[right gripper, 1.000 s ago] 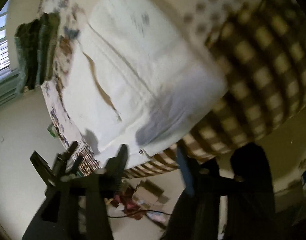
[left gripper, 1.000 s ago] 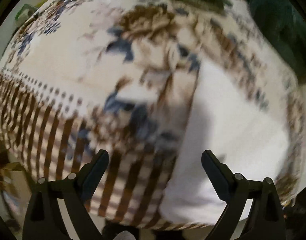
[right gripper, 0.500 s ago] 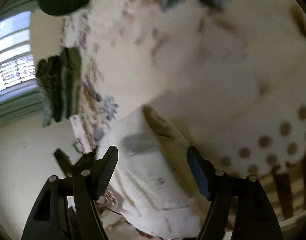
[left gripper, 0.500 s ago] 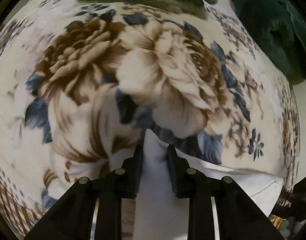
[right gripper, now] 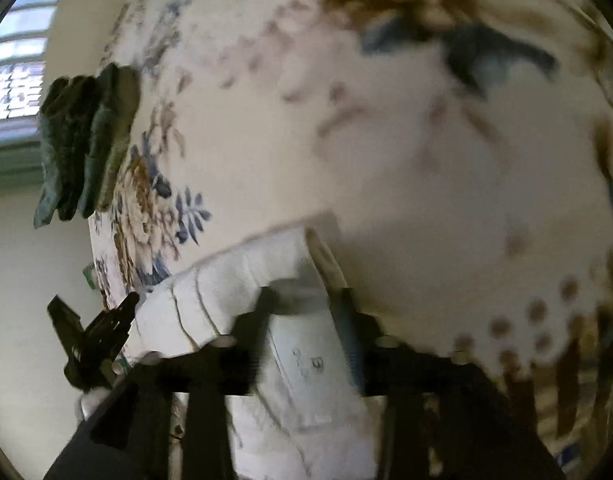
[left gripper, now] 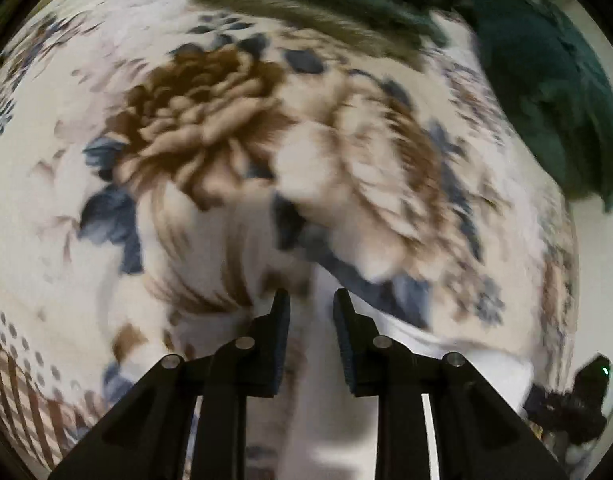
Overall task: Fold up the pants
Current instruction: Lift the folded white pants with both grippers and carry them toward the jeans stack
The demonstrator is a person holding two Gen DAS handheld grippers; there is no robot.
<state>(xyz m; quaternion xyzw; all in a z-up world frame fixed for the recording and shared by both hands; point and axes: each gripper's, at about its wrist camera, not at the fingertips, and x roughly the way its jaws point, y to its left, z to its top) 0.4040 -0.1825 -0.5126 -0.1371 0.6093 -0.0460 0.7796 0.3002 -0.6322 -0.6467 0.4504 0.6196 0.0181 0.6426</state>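
The white pants (right gripper: 306,364) lie on a floral blanket (right gripper: 386,140) at its near edge. My right gripper (right gripper: 306,300) has its jaws around the waist end, narrowed onto the cloth near a small button; the view is blurred. My left gripper (left gripper: 310,300) is shut on a fold of the white pants (left gripper: 326,400), lifted above the blanket (left gripper: 210,128). The left gripper also shows in the right wrist view (right gripper: 94,336), at the pants' other corner.
A stack of folded dark green clothes (right gripper: 86,140) sits at the blanket's far side, also in the left wrist view (left gripper: 326,12). A dark green cushion (left gripper: 546,100) lies at the right. A window (right gripper: 14,60) is behind.
My left gripper closed on the pants' edge and has carried it over the blanket. My right gripper moved in from wide open and narrowed onto the waist end.
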